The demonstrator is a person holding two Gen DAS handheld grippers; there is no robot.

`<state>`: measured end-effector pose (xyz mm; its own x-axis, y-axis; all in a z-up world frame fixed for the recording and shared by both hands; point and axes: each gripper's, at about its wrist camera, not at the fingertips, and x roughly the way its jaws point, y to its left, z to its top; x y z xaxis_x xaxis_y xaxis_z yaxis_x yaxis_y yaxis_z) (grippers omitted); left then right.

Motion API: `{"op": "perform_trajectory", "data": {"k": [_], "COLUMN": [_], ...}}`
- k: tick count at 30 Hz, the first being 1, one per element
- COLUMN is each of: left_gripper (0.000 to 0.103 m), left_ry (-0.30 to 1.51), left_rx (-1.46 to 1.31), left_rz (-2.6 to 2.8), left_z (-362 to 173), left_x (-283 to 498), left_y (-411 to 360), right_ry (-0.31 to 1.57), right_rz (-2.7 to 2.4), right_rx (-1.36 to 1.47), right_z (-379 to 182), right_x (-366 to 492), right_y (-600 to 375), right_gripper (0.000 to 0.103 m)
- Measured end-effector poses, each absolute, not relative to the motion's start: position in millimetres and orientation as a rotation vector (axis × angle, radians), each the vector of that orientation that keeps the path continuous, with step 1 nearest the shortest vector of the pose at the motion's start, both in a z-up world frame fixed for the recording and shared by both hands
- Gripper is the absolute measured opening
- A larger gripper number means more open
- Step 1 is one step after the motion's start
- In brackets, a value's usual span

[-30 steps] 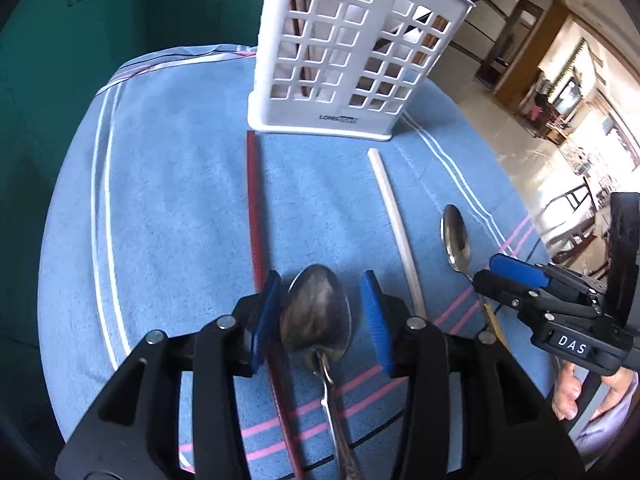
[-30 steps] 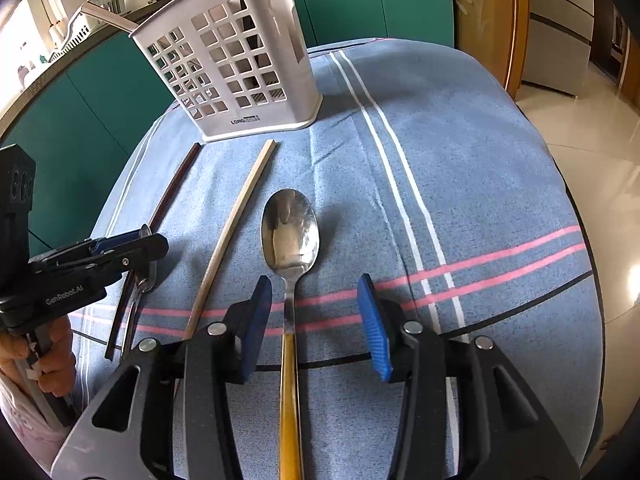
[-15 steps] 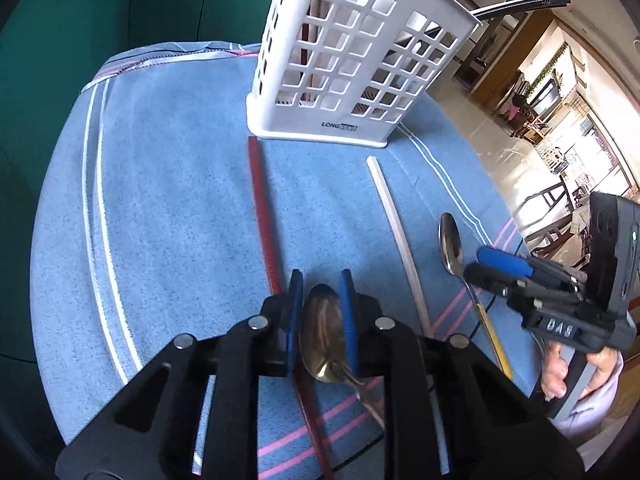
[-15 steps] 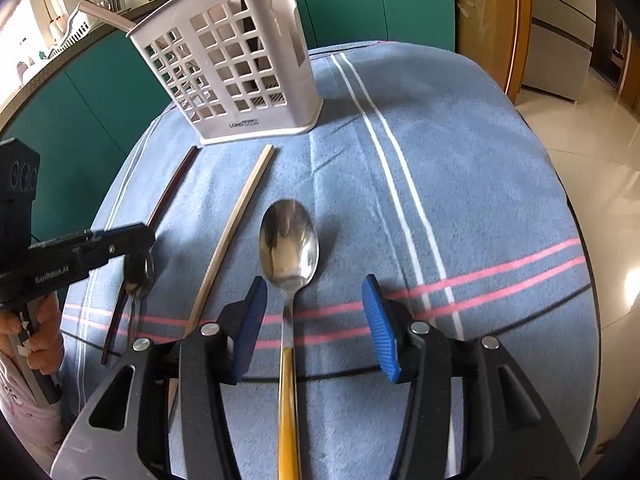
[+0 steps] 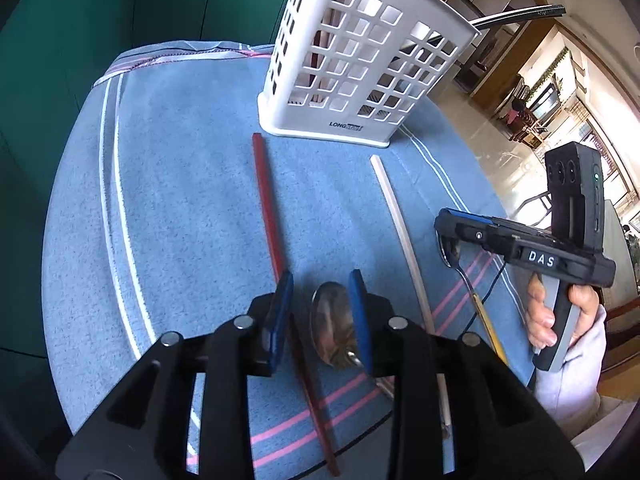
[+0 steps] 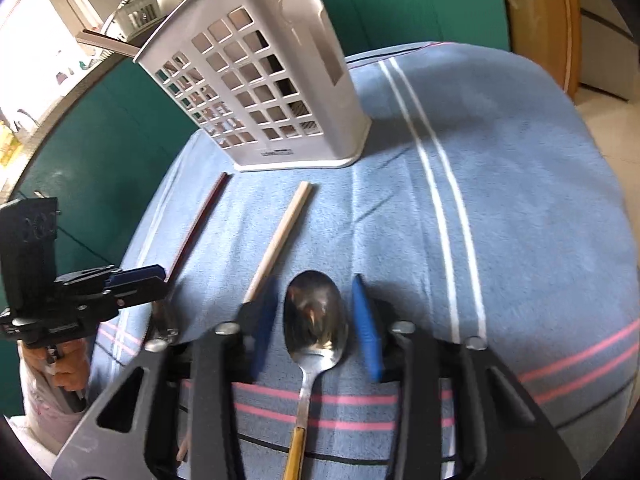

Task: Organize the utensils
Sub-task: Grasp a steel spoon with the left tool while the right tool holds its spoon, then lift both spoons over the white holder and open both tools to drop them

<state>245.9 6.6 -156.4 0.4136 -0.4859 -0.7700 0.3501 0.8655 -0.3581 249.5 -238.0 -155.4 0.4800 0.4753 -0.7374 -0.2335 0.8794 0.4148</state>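
A white lattice utensil holder (image 5: 360,72) stands at the far side of the blue cloth; it also shows in the right wrist view (image 6: 264,104). My left gripper (image 5: 320,312) is lifted above the cloth, and a silver spoon (image 5: 334,332) hangs tilted against its right pad; the jaws stand partly apart. My right gripper (image 6: 316,320) is low over the cloth, jaws closing around the bowl of a gold-handled spoon (image 6: 314,320), with gaps on both sides. A red chopstick (image 5: 266,208) and a pale chopstick (image 5: 394,212) lie on the cloth.
The table is round, covered by a blue cloth with white stripes (image 6: 436,184) and pink stripes (image 6: 580,360). Green cabinets (image 5: 80,40) stand behind. The table edge drops off to a tiled floor on the right (image 6: 612,120).
My left gripper closed on the silver spoon and lifted it, then its jaws widened somewhat. My right gripper moved forward and down, jaws narrowing around the gold-handled spoon's bowl.
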Motion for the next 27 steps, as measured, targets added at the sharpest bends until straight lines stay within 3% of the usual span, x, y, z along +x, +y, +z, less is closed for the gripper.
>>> {"op": "perform_trajectory", "data": {"k": [3, 10, 12, 14, 19, 27], "left_gripper": [0.030, 0.033, 0.031, 0.019, 0.008, 0.006], "left_ry": [1.016, 1.031, 1.043, 1.053, 1.041, 1.031], "left_rx": [-0.159, -0.163, -0.166, -0.172, -0.179, -0.176], "left_rz": [-0.538, -0.573, -0.576, -0.571, -0.565, -0.549], "left_z": [-157.1, -160.8, -165.3, -168.0, -165.1, -162.1], "left_x": [246.5, 247.0, 250.0, 251.1, 249.3, 251.9], "left_y": [7.9, 2.8, -1.3, -3.3, -4.8, -5.7], "right_ry": [0.976, 0.970, 0.970, 0.973, 0.975, 0.971], "right_rz": [0.461, 0.471, 0.468, 0.464, 0.468, 0.494], "right_rx": [0.278, 0.269, 0.272, 0.279, 0.303, 0.312], "right_z": [-154.0, -152.7, -153.0, -154.0, -157.8, -161.2], "right_x": [248.3, 241.4, 239.5, 235.9, 231.6, 237.6], "right_y": [-239.2, -243.9, -246.4, -249.6, -256.0, -256.9], "right_gripper": [0.014, 0.006, 0.005, 0.005, 0.005, 0.015]}}
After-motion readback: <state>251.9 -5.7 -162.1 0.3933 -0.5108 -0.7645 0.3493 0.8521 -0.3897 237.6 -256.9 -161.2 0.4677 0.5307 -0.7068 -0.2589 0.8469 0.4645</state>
